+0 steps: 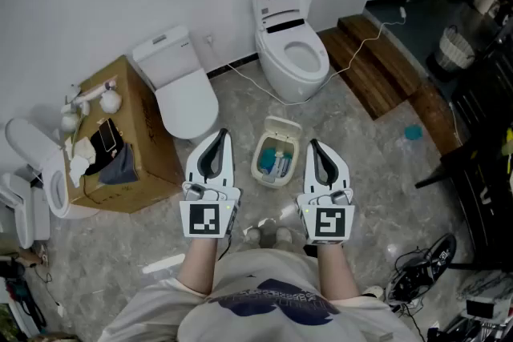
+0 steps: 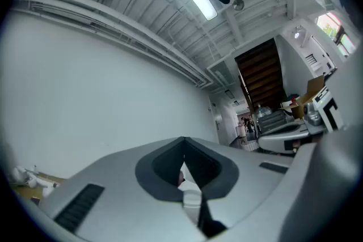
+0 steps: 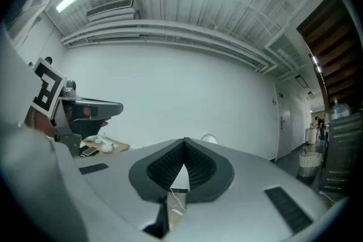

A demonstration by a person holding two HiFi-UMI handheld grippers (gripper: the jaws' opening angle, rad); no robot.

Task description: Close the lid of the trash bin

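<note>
**Two clenched grippers, one bin with its lid up**

Trash bin (image 1: 261, 164) sits on the floor (image 1: 365, 172), right between the left gripper (image 1: 221, 134) and the right gripper (image 1: 314, 145) in the head view, just ahead of the person's shoes (image 1: 269, 235). Its lid (image 1: 283, 126) is tipped up at the far side, so you can see in. There's something blue-green plus a few pale scraps, and honestly I can't tell what they are.

Both sets of jaws are clenched tight with nothing in them. Each gripper view backs that up, with the tips meeting in a neat line. Otherwise those two views mostly catch wall and ceiling.

Cardboard box (image 1: 143, 124) off to the left carries a phone (image 1: 108, 136), a dark cloth (image 1: 120, 168) and some white bits. Whether the cloth lies on top or pokes out of the box, no idea. White basket (image 1: 455, 50) far right, contents too small to make out. One toilet (image 1: 32, 172) at the left edge is cut off by the frame.
</note>
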